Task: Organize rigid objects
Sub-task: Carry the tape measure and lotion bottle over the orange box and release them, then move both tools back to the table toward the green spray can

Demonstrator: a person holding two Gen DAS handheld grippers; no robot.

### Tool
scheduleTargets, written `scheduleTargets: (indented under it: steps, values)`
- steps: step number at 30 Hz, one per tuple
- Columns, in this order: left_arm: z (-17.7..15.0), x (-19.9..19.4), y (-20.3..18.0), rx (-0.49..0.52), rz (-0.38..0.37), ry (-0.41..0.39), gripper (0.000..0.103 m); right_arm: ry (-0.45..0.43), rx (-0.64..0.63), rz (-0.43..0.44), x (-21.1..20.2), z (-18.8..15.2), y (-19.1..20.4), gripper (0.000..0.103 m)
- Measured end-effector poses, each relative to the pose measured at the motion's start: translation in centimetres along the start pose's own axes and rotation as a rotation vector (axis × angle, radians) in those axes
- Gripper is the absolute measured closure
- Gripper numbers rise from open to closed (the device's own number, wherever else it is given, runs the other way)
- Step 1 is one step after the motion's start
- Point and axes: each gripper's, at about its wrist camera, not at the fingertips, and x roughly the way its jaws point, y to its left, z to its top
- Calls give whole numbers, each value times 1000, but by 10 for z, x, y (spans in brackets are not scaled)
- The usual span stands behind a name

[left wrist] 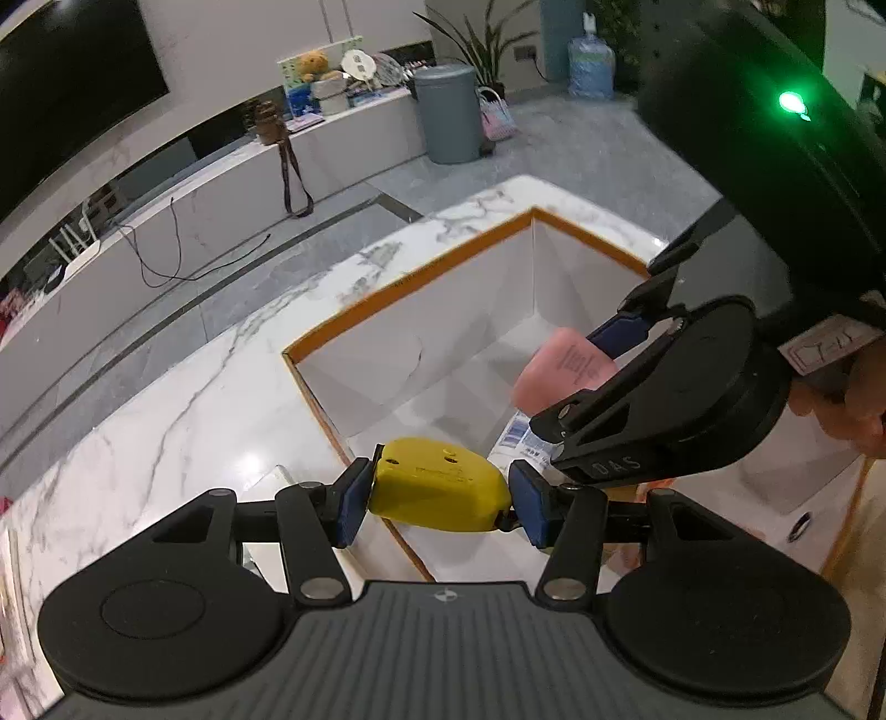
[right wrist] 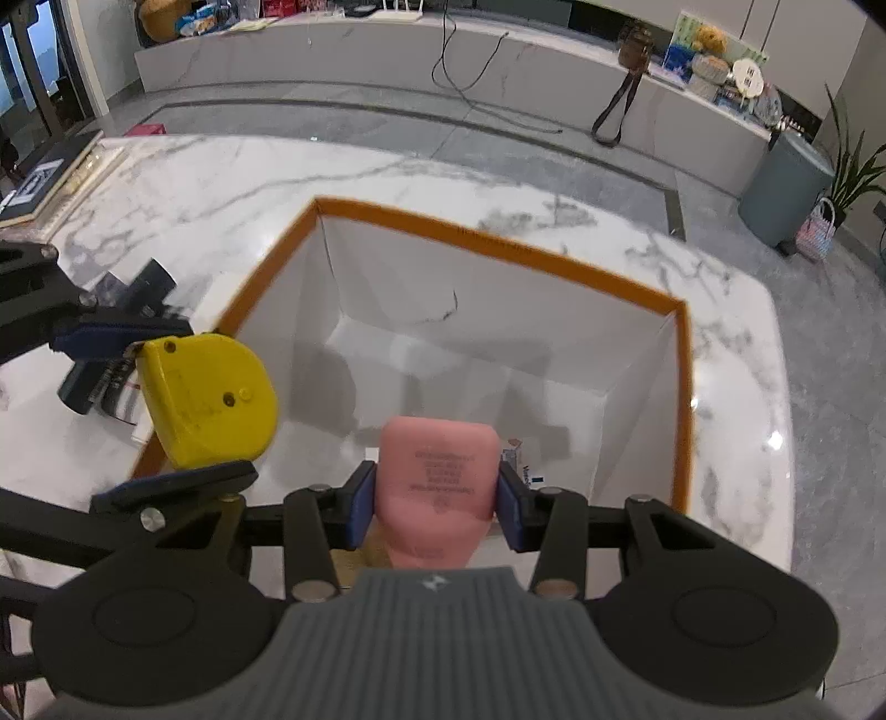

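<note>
My left gripper [left wrist: 440, 501] is shut on a yellow tape measure [left wrist: 437, 484], held over the near left rim of a white box with an orange rim [left wrist: 404, 279]. My right gripper [right wrist: 437, 501] is shut on a pink rounded case [right wrist: 434, 479] with printed text, held above the inside of the box [right wrist: 498, 238]. In the left wrist view the right gripper [left wrist: 598, 365] and the pink case [left wrist: 559, 371] show at the right. In the right wrist view the left gripper [right wrist: 155, 407] and the tape measure [right wrist: 207, 396] show at the left. A white tube with blue print [left wrist: 518, 437] lies on the box floor.
The box stands on a white marble table [right wrist: 221, 183]. A black object [right wrist: 119, 338] lies on the table left of the box. A framed board [right wrist: 50, 183] lies at the table's far left. A grey bin [left wrist: 448, 111] and a low counter [right wrist: 387, 50] stand beyond.
</note>
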Motion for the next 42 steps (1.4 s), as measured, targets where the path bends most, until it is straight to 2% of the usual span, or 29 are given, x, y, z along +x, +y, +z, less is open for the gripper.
scheduleTargets:
  steps: [5,16,22,29,34,38,42]
  values:
    - [2,16,-7,72,20,13,41,3,9,27,18,1,-4,59]
    - [-2,42,-9,130,38,32,41,29,47,30,49,9,-14,59]
    - [-2,49,-15,170,58,33,41,24,58,31,52,11,-16,57]
    - [-3,52,-18,164,59,34,40,-8,48,-2,46,9,-14,57]
    - [-5,49,-18,157,57,25,39,-13,48,-30,41,8,-15,47]
    - [-6,44,-17,143,60,3,32,-28,44,-55,36,7,-16,42]
    - [-7,36,-8,78,31,-27,31,-64,45,-89,28,7,-17,28]
